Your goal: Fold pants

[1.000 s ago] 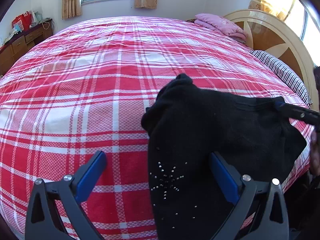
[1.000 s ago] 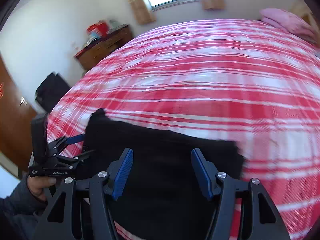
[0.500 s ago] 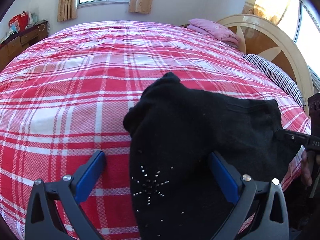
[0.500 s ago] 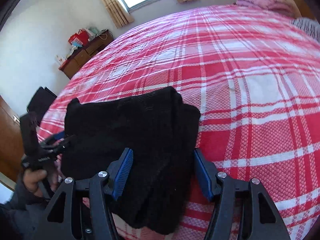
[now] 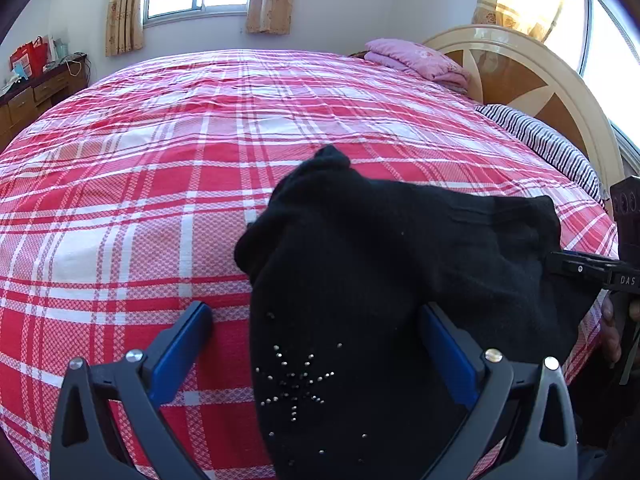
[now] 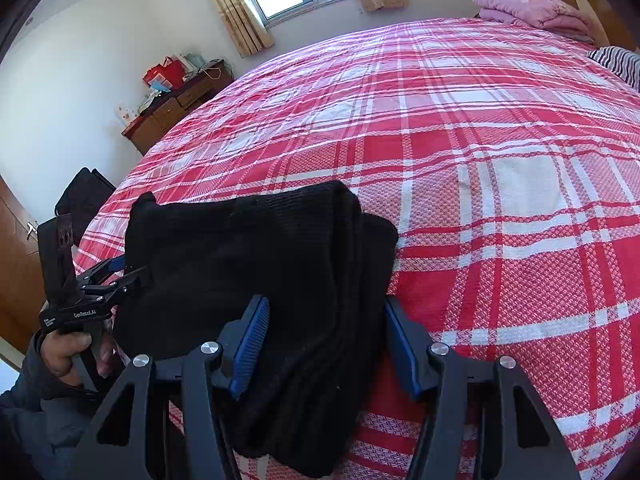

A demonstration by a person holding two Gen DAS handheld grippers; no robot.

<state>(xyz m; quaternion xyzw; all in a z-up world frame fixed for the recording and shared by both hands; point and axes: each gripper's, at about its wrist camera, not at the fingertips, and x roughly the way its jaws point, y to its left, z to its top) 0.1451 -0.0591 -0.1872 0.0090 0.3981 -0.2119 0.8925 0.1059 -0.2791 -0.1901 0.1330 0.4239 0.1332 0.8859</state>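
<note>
Meanwhile, both claws are straddling the black pants [image 5: 380, 280] lying on the bed [image 5: 160, 200], left claw [image 5: 316, 344] gaping wide, right claw [image 6: 326, 340] closing.

We see a bed [image 5: 168, 184] with a red plaid sheet. On it lie black pants [image 5: 360, 280], a pink folded blanket [image 5: 416, 60] and a striped pillow [image 5: 540, 140].

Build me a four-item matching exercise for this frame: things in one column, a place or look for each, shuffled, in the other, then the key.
Things:
1. black pants
2. pink folded quilt
3. striped pillow
4. wooden dresser

Places or looks:
A. against the wall beside the bed, with red bags on top
B. far corner of the bed, by the headboard
C. near edge of the plaid bedspread, studded with a star pattern
D. along the bed's side, below the headboard

Pairs: 1-C, 2-B, 3-D, 4-A
</note>
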